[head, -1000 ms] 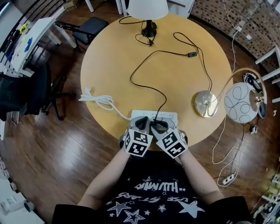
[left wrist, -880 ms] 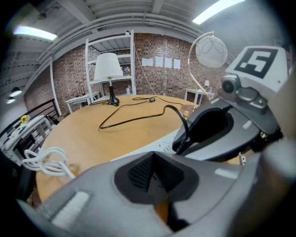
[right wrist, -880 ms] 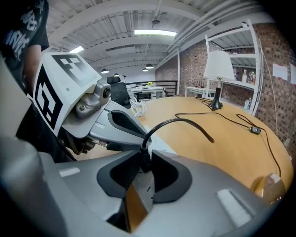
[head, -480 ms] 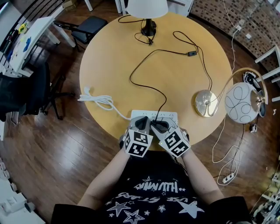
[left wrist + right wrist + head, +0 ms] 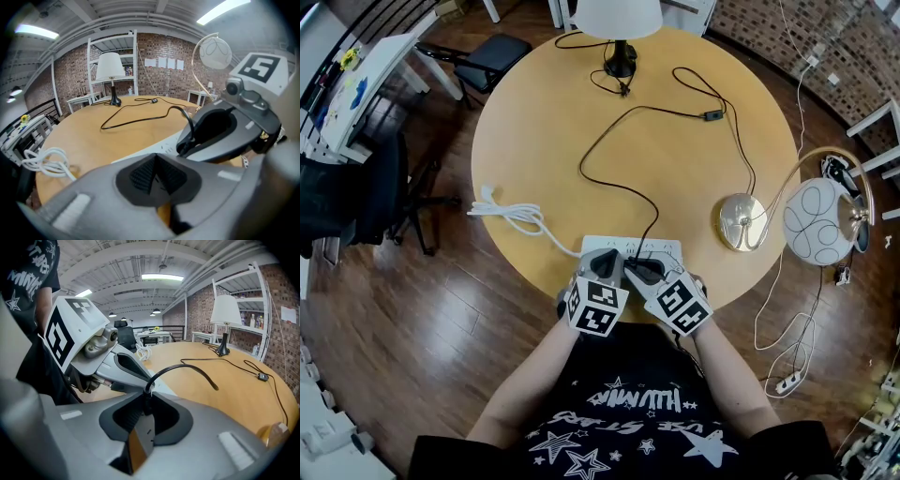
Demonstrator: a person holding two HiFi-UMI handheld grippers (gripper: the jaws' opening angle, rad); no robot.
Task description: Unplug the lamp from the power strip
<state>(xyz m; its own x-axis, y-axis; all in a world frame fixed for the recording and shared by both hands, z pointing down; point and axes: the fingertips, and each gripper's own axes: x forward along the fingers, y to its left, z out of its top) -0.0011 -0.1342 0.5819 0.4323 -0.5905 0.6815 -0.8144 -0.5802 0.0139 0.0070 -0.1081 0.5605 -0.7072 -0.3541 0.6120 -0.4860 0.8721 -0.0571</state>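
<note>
Head view: the round wooden table (image 5: pixel 544 141) fills the middle of the scene, and you stand at its near edge. At its far edge stands the lamp (image 5: pixel 617 14), with a white shade on a black base. Off the table's right side hangs a globe lamp (image 5: pixel 816 220). From the lamp's base a thin black cord (image 5: pixel 583 165) winds across the table towards you. It ends at the white power strip (image 5: pixel 656 246), which lies flat at the near edge. The strip's own white cable (image 5: pixel 520 217) coils off to your left.

Both tools are over the strip, side by side. Your left hand-held gripper (image 5: pixel 603 261) is over the strip's left part with its jaws together and nothing between them. Whether its tips touch the strip cannot be told.

Your right hand-held gripper (image 5: pixel 643 270) is just beside it, where the cord comes down. Its jaws have just been closing, and they now grip the black plug (image 5: pixel 146 401). The cord arches up and away from the jaw tips. The plug is at the strip's face; how deep it sits cannot be told.
</note>
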